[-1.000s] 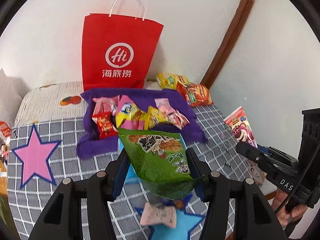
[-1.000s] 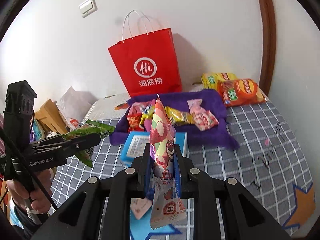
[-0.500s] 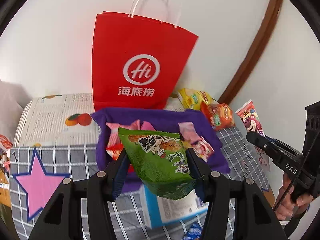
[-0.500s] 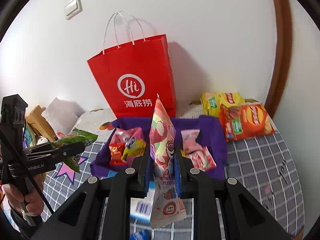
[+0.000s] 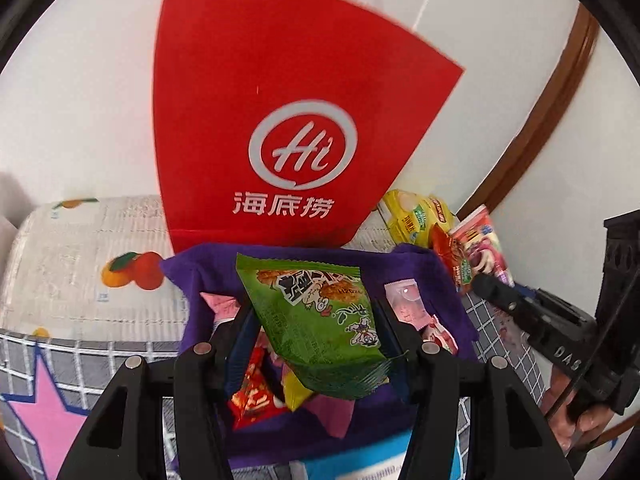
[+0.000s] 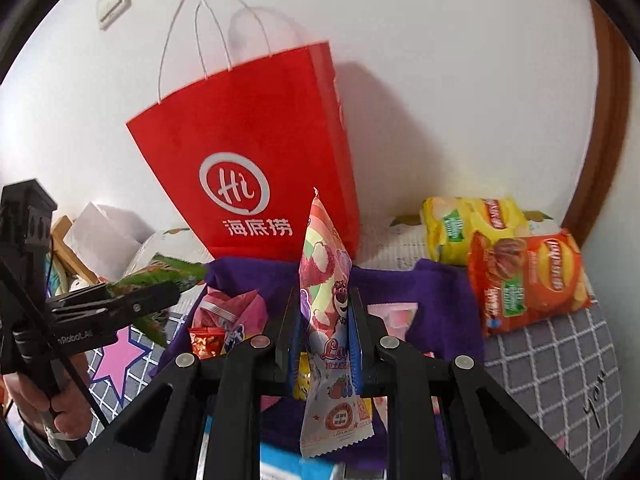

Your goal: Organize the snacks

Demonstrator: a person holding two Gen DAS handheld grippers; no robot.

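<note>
Both tongs are loaded. The left gripper point(image 5: 316, 320) is clamped on a green snack bag point(image 5: 316, 312), held up over the purple tray point(image 5: 420, 268) full of small snack packets. The right gripper point(image 6: 322, 334) is pinched narrow on a tall pink bear-print packet point(image 6: 326, 304), also above that tray. The red paper bag point(image 6: 256, 152) stands just behind the tray by the wall, and the yellow chip bag point(image 6: 472, 220) and orange chip bag point(image 6: 528, 280) lie far right on the checked cloth point(image 6: 560, 360).
</note>
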